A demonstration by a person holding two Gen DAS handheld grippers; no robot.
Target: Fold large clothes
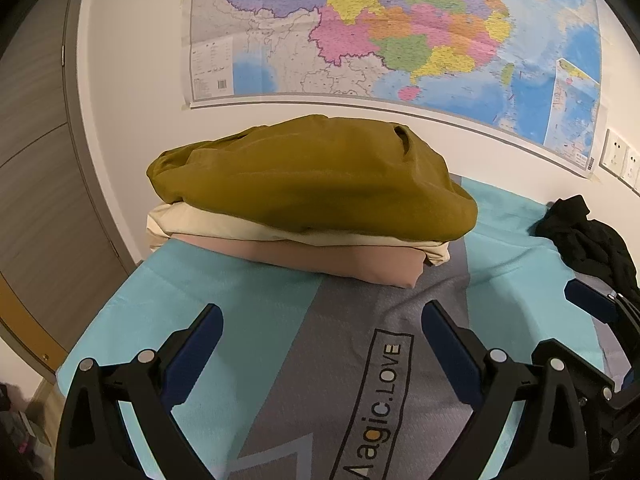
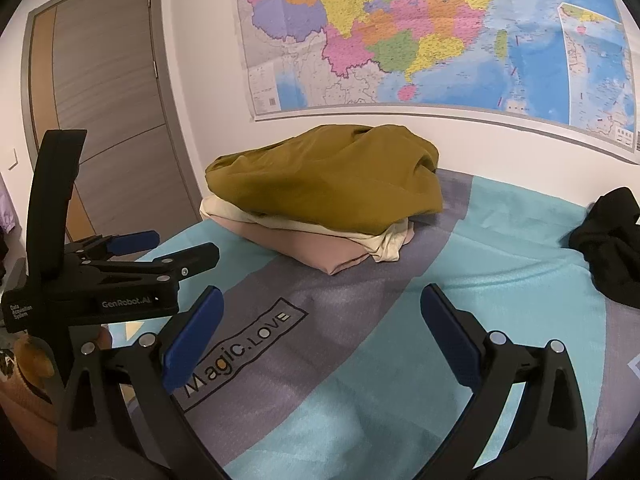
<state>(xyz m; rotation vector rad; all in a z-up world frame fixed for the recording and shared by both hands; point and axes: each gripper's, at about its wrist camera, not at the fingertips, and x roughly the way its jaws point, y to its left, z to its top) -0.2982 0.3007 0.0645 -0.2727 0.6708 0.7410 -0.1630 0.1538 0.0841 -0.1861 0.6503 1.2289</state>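
A stack of folded clothes lies at the far end of the bed: a mustard garment [image 1: 312,180] [image 2: 324,188] on top, a cream one [image 1: 224,226] [image 2: 384,244] under it, a pink one [image 1: 340,264] [image 2: 312,250] at the bottom. At the right lies a crumpled black garment [image 1: 588,236] [image 2: 612,248]. My left gripper [image 1: 322,312] [image 2: 186,243] hangs open over the sheet, short of the stack, holding nothing. Beside it on the right, my right gripper [image 2: 323,296] is open and empty too; in the left wrist view only one of its blue fingers [image 1: 586,300] shows.
The bed sheet [image 1: 248,320] [image 2: 500,248] is teal and grey, with a "Magic.LOVE" label [image 1: 380,392] [image 2: 244,352] in front of the grippers. A large map [image 1: 400,32] hangs on the wall behind the stack. A grey door [image 2: 108,100] stands left, wall sockets [image 1: 620,160] right.
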